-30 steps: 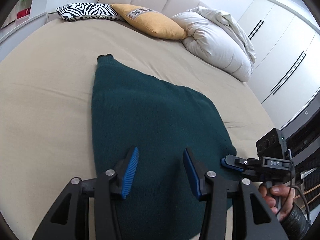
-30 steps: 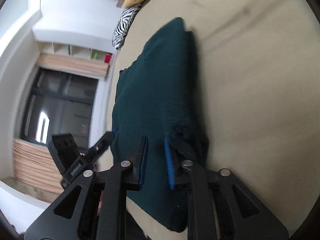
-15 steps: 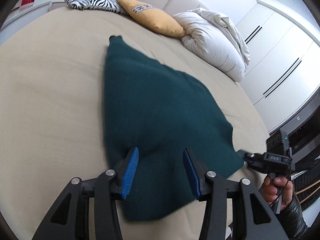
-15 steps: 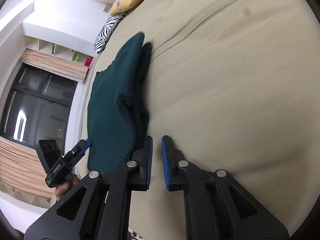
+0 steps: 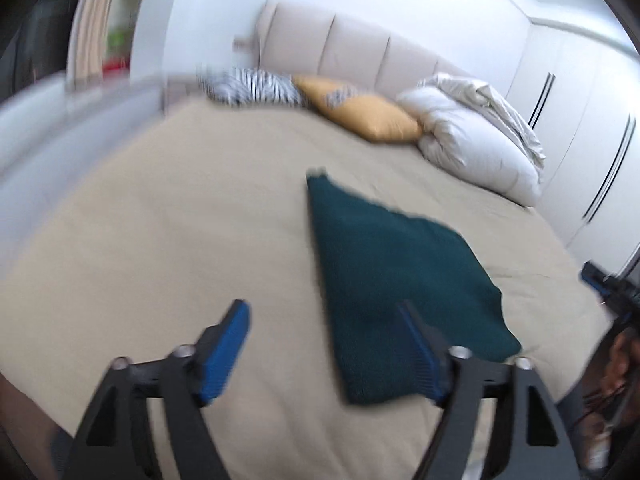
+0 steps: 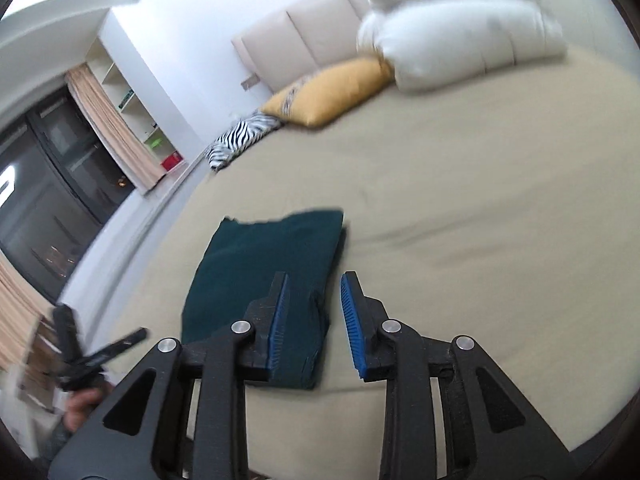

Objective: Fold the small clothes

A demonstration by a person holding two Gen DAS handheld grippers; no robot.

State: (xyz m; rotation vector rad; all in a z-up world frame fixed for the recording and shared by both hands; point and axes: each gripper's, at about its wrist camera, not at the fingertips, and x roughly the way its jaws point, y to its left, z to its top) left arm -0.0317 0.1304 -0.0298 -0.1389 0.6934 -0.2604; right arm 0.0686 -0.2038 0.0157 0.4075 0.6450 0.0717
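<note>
Left wrist view: the left claw stands wide and empty above the folded dark-green knitted garment, which lies flat on the beige bed. Right wrist view: the right claw is parted, gripping nothing, over the garment's near right edge. The fold appears laid; the next move likely calls for regripping an edge.

One dark green garment mid-bed. Beyond the garment, toward the headboard: one zebra pillow, one yellow pillow, one white duvet. Two grippers.
</note>
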